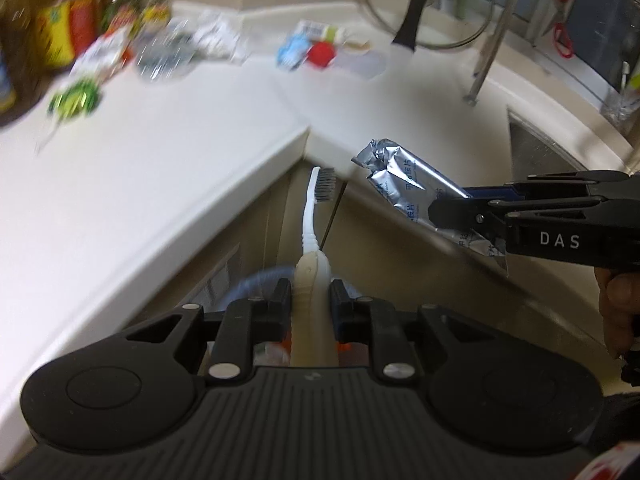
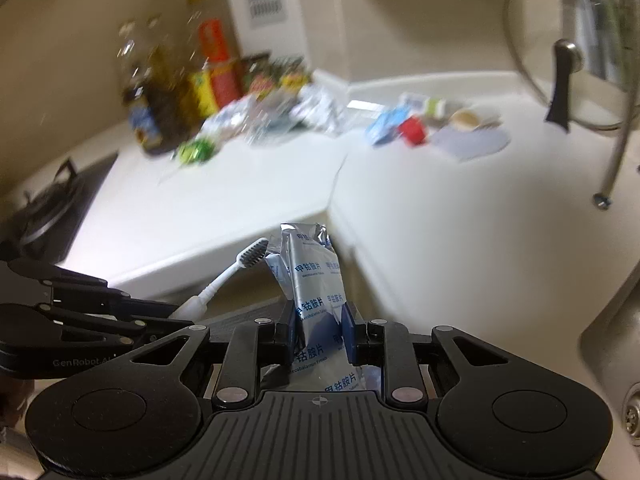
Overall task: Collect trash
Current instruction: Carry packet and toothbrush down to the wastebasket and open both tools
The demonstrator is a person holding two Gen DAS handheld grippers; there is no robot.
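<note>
Both of my tongs are clamped on trash: my left gripper (image 1: pixel 310 300) has its jaws nearly closed on the cream handle of a toothbrush (image 1: pixel 310 216), and my right gripper (image 2: pixel 320 332) pinches a silver foil packet (image 2: pixel 314 280) with blue print near its lower end. Each piece stands straight out ahead of its own fingers, the brush head toward the counter lip, the packet's crumpled top likewise. Seen from the left wrist, the packet hangs just to the right of the brush, apart from it; from the right wrist the bristles sit close beside the packet's top edge, and I cannot tell whether they touch. Both grippers hang off the front of the white countertop (image 1: pixel 160 168), at the inner corner where its two runs meet, with open air around them. Beyond the edge lies a wide bare stretch of counter. Farther back, more litter remains: a green wrapper (image 1: pixel 74 100), crumpled clear and silver packaging (image 1: pixel 192 46), and a cluster with a red cap (image 1: pixel 320 54). Bottles and jars (image 2: pixel 172 92) stand against the far wall, blurred. A glass lid (image 1: pixel 424 4) leans at the back right. Only the right wrist shows the stove burner (image 2: pixel 52 208) far left and the sink drain (image 2: pixel 634 416); only the left shows my hand (image 1: pixel 620 308) behind the right gripper.
</note>
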